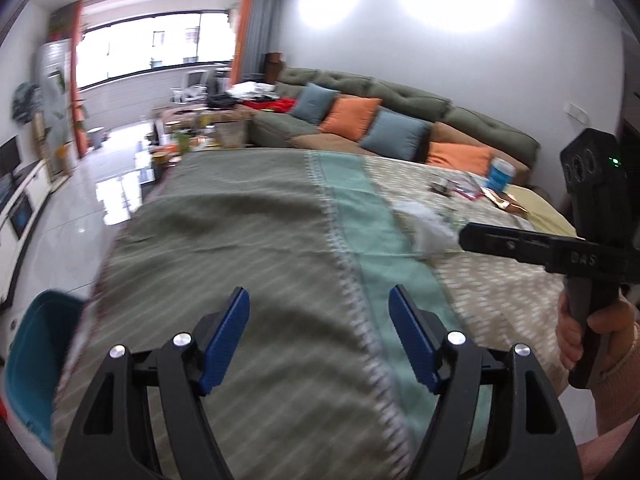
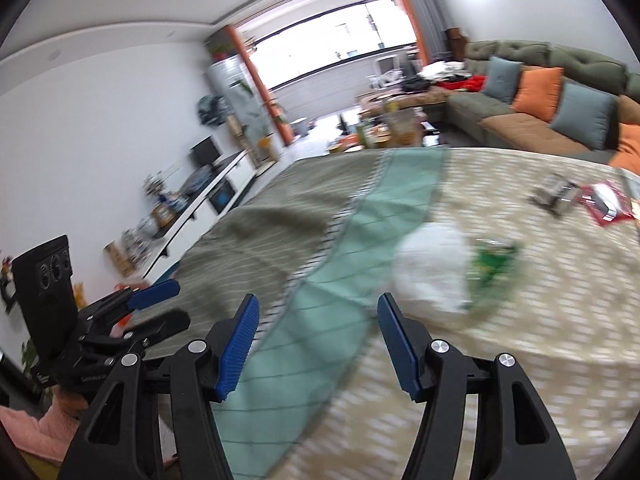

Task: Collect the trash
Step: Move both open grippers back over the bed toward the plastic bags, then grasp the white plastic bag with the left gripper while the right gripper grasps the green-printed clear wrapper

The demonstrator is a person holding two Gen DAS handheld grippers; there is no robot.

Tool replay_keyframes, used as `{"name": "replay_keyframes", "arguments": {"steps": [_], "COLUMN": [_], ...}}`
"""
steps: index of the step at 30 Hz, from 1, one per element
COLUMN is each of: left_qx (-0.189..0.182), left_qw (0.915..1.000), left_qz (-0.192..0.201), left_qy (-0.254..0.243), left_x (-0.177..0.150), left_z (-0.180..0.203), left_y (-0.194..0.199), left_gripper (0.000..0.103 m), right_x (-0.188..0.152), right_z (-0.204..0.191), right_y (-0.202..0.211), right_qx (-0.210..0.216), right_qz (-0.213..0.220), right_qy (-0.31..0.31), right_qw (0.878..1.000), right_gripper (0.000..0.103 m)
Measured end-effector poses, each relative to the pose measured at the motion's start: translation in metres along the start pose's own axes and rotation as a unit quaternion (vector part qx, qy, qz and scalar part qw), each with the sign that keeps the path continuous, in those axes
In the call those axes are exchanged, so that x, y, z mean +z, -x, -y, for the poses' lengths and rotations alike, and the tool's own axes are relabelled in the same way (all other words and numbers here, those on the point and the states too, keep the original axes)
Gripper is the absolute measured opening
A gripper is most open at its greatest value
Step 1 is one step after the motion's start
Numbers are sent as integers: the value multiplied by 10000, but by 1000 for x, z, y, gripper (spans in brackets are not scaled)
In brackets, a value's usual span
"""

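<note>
1. The left gripper (image 1: 320,312) was held over the striped tablecloth (image 1: 240,232), its blue pads (image 1: 226,344) spread wide with nothing between them.
2. The right gripper (image 2: 316,320) was likewise held wide and empty.
3. A blurred white piece of trash (image 2: 432,276), possibly crumpled tissue, was seen lying on the cloth just ahead of the right fingers, beside a green wrapper (image 2: 494,260).
4. Further wrappers (image 2: 604,200) were seen farther back, and a teal bin (image 1: 32,364) stood beside the table's left edge.
</note>
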State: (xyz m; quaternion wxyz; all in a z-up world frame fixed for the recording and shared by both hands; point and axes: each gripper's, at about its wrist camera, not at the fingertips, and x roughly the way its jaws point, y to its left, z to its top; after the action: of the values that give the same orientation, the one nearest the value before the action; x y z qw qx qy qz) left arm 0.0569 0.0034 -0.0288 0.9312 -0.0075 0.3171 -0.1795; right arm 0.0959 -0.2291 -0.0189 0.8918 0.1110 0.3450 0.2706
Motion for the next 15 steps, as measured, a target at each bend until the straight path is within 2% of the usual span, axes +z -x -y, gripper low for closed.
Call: {"name": "replay_keyframes", "arguments": {"steps": [8, 15], "left_qx": [-606, -825], "left_qw": [9973, 9954], "left_qz": [-258, -423], "left_qy": [-316, -224], "left_x": [24, 44], "left_z": [47, 63], "left_y": [-51, -85], "left_gripper": [73, 73], "right_x": [6, 11], "right_z": [49, 79], "right_y": [11, 3], "right_qx": [-481, -696], "right_qz": [200, 169], "right_qy": [-478, -758], "right_qw": [9975, 9945], "right_gripper": [62, 62]}}
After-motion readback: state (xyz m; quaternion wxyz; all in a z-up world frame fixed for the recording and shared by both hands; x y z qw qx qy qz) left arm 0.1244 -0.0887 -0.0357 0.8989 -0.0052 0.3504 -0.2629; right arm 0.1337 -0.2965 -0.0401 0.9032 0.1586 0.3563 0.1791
